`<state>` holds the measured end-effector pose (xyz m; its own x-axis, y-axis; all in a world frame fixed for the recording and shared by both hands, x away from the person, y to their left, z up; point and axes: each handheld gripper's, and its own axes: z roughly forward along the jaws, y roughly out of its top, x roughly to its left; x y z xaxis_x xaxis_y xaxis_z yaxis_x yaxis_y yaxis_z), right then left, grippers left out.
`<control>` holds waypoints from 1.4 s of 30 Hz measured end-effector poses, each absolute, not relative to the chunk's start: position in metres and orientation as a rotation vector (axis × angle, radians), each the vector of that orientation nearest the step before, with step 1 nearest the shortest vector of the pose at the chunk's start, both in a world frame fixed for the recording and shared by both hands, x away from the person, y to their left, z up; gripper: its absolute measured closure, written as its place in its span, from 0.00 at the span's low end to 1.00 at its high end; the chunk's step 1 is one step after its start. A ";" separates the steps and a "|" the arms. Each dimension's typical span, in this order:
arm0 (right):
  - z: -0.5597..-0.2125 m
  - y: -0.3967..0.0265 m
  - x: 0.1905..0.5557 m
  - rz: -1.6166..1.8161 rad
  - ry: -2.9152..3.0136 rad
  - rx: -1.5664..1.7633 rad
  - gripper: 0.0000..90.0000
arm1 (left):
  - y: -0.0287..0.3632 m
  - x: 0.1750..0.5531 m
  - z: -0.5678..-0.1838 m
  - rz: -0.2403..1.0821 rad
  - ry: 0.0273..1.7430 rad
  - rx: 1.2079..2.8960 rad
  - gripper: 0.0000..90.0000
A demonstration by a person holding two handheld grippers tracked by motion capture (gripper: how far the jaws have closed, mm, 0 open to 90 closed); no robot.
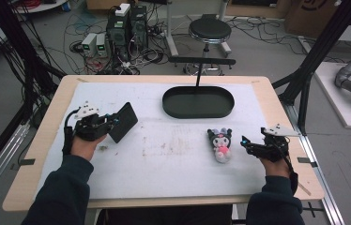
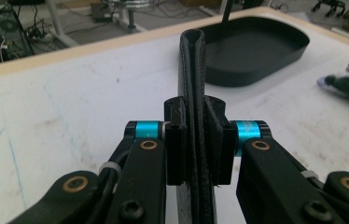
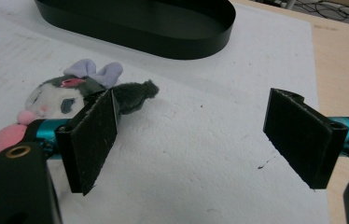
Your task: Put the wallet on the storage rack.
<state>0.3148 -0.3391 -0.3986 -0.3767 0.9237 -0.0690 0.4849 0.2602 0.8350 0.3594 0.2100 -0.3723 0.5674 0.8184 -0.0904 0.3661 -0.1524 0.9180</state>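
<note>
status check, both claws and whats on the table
Left claw shut on black wallet, held on edge. Right claw open, beside plush toy, not touching. Black tray holds nothing, path clear.

Grey floor (image 1: pixel 267 44) (cable-strewn), 1 round black stool (image 1: pixel 209 29), computer towers (image 1: pixel 127 26) behind table.

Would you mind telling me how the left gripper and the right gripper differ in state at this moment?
The left gripper has its jaws closed on a flat black wallet, while the right gripper has its jaws wide apart with nothing between them. The left gripper holds the wallet raised and on edge; the right gripper sits beside the plush toy, which lies on the white mat unheld. Both are hand-held, with black jaws and blue fittings.
</note>
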 end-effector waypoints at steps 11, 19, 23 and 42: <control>-0.400 -0.343 0.316 1.031 1.963 1.289 0.20 | 0.160 0.408 -0.342 0.540 0.903 1.740 0.88; -0.401 -0.345 0.319 1.063 1.957 1.304 0.20 | 0.120 0.442 -0.340 0.518 0.867 1.752 0.88; -0.401 -0.344 0.320 1.074 1.959 1.302 0.20 | 0.105 0.453 -0.344 0.498 0.870 1.780 0.88; -0.404 -0.346 0.325 1.102 1.966 1.313 0.20 | 0.047 0.502 -0.372 0.491 0.876 1.846 0.88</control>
